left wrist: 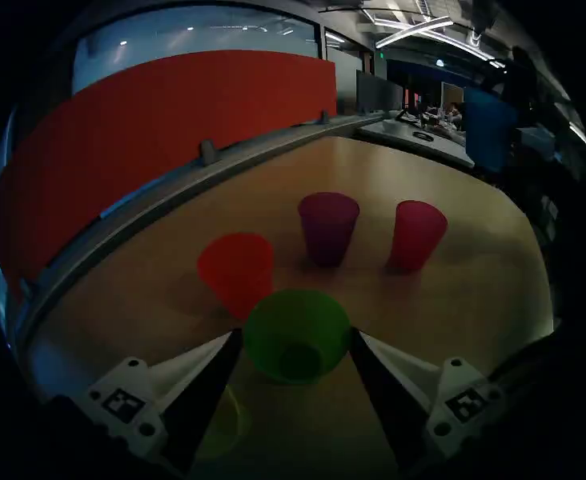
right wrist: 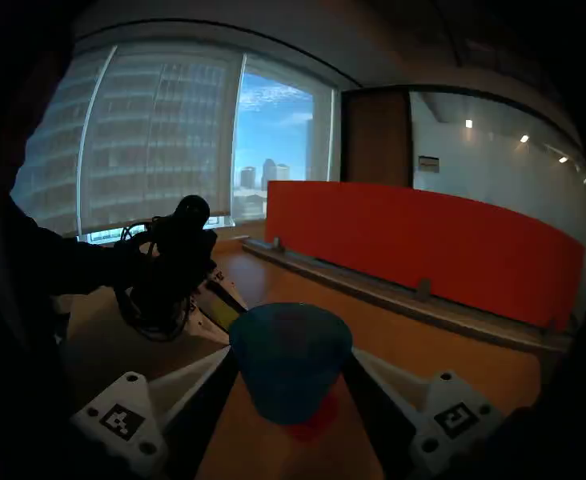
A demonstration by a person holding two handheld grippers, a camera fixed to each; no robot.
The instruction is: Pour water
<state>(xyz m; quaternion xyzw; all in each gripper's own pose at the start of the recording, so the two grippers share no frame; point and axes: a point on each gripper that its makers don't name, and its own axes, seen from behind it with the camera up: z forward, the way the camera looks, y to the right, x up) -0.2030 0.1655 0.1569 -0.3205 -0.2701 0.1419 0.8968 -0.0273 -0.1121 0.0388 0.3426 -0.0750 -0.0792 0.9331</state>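
Left gripper [left wrist: 294,331] and right gripper [right wrist: 290,351]: white bodies, black jaws, screws [left wrist: 147,429], square markers [left wrist: 123,404].

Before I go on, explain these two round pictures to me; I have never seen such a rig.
There is no robot here. A person holds a two-fingered grasping tool in each hand, and a fisheye camera rides on each tool, looking forward along its fingers. The left gripper view shows the left tool with both fingers pressed on a green translucent plastic cup. Beyond it, on the wooden table, stand a red plastic cup, a purple plastic cup and a pink plastic cup, each apart from the others. The right gripper view shows the right tool clamped on a blue plastic cup. Farther off in that view, the left tool appears dark against the window. A red partition panel runs along the table's edge.
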